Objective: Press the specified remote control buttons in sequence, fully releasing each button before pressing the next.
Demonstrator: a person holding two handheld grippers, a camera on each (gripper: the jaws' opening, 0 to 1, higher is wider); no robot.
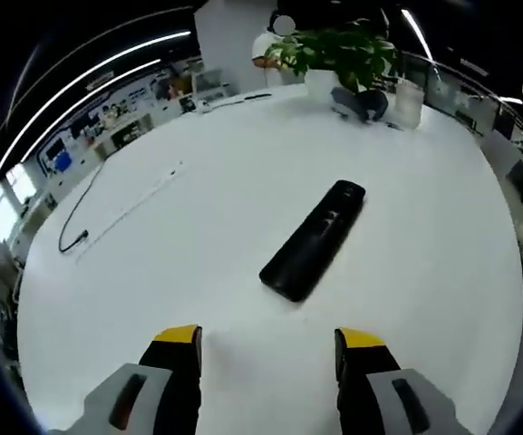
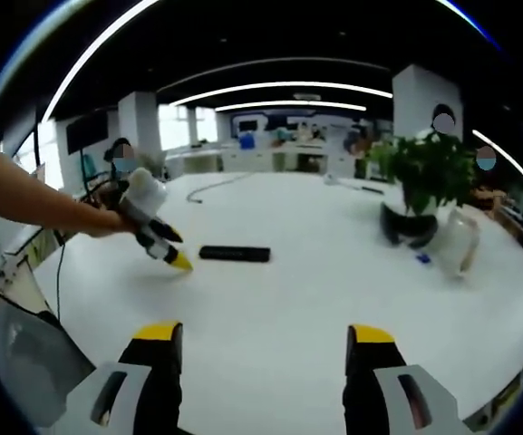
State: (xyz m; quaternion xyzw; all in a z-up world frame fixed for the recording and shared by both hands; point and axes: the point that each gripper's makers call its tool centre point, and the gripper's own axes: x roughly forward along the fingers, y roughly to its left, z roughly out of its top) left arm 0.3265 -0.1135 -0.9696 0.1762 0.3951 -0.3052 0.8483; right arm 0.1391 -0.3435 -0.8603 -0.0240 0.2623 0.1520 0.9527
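Nearest in the left gripper view, the left gripper [image 1: 268, 344] hangs over the white table [image 1: 198, 245] with its yellow-tipped jaws spread wide and nothing between them. Just beyond them the black remote control [image 1: 313, 239] lies flat on the table, slanting away toward the upper right, untouched. Further off to the left a thin black cable [image 1: 82, 210] and a pale strip [image 1: 130, 210] lie on the tabletop, and at the far edge stand a potted plant [image 1: 338, 50] and a clear jug [image 1: 408, 101].

In the right gripper view, the right gripper [image 2: 266, 349] also stands open and empty. Past it, the left gripper [image 2: 166, 246], held by a person's hand [image 2: 107, 217], hovers just left of the remote control [image 2: 234, 254]. The potted plant [image 2: 424, 177] and jug [image 2: 458, 240] stand well to the right.
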